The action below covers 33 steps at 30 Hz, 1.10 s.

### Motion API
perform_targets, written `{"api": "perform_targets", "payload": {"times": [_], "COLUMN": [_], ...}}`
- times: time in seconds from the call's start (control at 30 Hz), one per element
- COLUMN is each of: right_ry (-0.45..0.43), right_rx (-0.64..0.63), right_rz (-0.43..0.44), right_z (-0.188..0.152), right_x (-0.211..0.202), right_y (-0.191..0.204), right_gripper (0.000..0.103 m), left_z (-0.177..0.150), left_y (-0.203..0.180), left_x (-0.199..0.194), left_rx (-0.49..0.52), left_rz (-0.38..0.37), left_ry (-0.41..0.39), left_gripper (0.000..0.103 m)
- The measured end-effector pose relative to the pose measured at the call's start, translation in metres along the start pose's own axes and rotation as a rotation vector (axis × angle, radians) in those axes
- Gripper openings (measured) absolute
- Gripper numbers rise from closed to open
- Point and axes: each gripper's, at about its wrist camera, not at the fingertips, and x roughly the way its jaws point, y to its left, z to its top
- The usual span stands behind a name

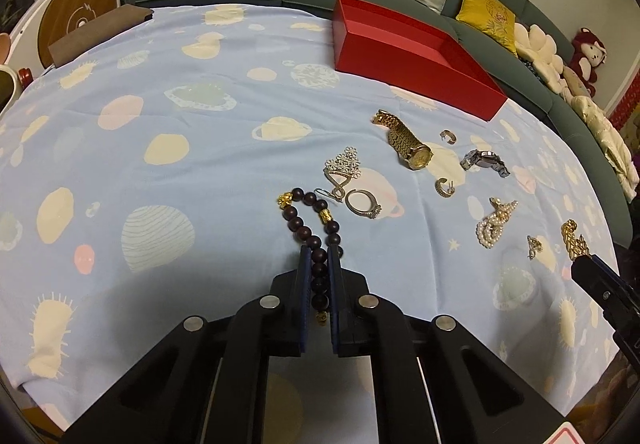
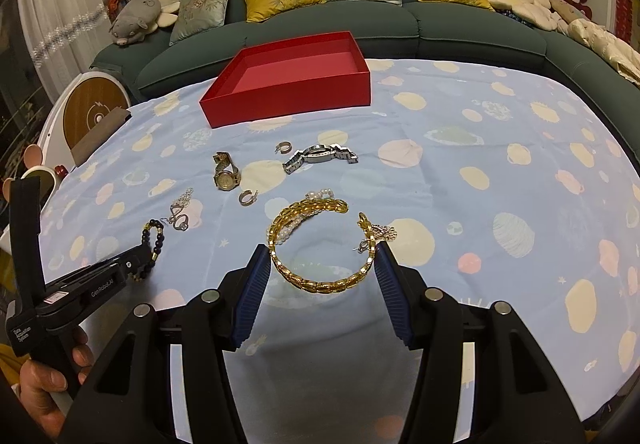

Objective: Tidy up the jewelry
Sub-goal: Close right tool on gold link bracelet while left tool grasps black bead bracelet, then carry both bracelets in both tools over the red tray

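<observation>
My left gripper [image 1: 319, 256] is shut on a dark bead bracelet [image 1: 316, 228] with gold charms; it also shows in the right wrist view [image 2: 154, 240]. My right gripper [image 2: 322, 258] holds a gold chain bangle [image 2: 320, 244] between its pads; the bangle looks pinched across its width. An empty red box [image 2: 288, 83] sits at the back, also in the left wrist view [image 1: 412, 55]. On the cloth lie a gold watch [image 1: 408, 141], a silver watch [image 2: 320, 155], a ring [image 1: 362, 203], hoop earrings [image 1: 444, 187], a flower brooch [image 1: 344, 163] and a pearl piece [image 1: 494, 222].
The table wears a light blue patterned cloth [image 2: 480, 183]. A green sofa [image 2: 440, 27] with cushions and plush toys curves behind it. A brown pad [image 1: 100, 31] lies at the table's far left corner. A person's hand [image 2: 48, 384] holds the left gripper.
</observation>
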Motion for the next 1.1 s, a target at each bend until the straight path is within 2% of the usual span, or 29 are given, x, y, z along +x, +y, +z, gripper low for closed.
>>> {"api": "perform_targets", "payload": {"times": [0.43,0.73,0.93,1.1], "right_ry": [-0.049,-0.109,-0.166,-0.191], "right_rx": [-0.035,-0.066,-0.075,-0.067], "right_rz": [0.029,0.060,0.067,0.097], "right_z": [0.006,0.021,0.047,0.095], "right_x": [-0.020,-0.040,-0.053,-0.057], "right_y": [0.022,0.044,0.052,0.047], "right_gripper": [0.052,0.052,0.052,0.052], "left_z": [0.010,0.026,0.063,0.118], "left_y": [-0.014,-0.037,-0.049,-0.065], "left_x": [-0.056,-0.094,-0.117,-0.134], "left_rx": [0.034,0.094,0.089,0.139], "left_rz": [-0.070,-0.067,-0.058,-0.051], "left_ry": [-0.076,-0.139,-0.191,-0.261], "left_gripper": [0.005,0.005,0.005,0.005]}}
